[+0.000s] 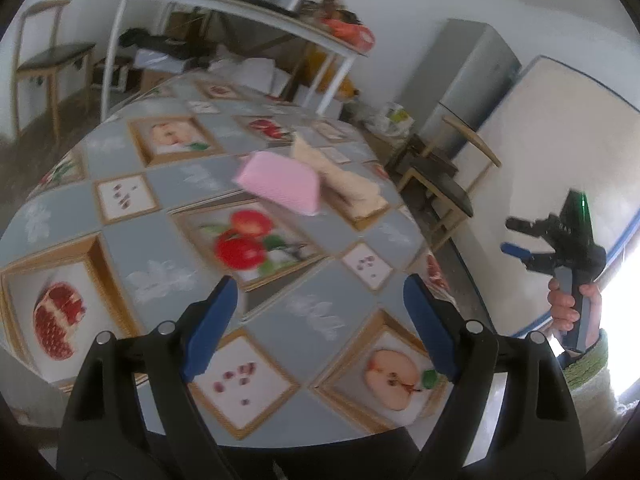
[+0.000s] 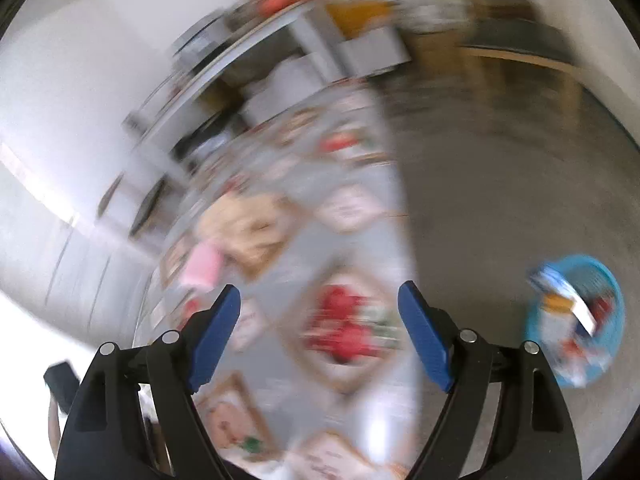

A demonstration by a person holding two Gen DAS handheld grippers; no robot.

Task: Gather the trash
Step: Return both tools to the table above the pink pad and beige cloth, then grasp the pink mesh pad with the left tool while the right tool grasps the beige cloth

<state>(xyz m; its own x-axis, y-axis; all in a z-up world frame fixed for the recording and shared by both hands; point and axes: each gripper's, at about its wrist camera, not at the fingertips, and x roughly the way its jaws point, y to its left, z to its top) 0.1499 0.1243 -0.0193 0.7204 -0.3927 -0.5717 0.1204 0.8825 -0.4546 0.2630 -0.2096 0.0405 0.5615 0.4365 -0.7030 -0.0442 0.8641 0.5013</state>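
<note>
Showing only rightward: blue basket [image 2: 580,322] holding trash

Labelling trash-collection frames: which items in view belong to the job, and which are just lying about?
Job:
- pink packet on the table
- crumpled beige paper beside it
- blue bin on the floor, already holding trash
- left gripper and right gripper, both open, empty

Lying about:
- fruit-print tablecloth
- wooden chair
- cluttered shelf
- fridge

left claw [image 1: 316,320]: spread wide, empty | right claw [image 2: 320,336]: spread wide, empty
</note>
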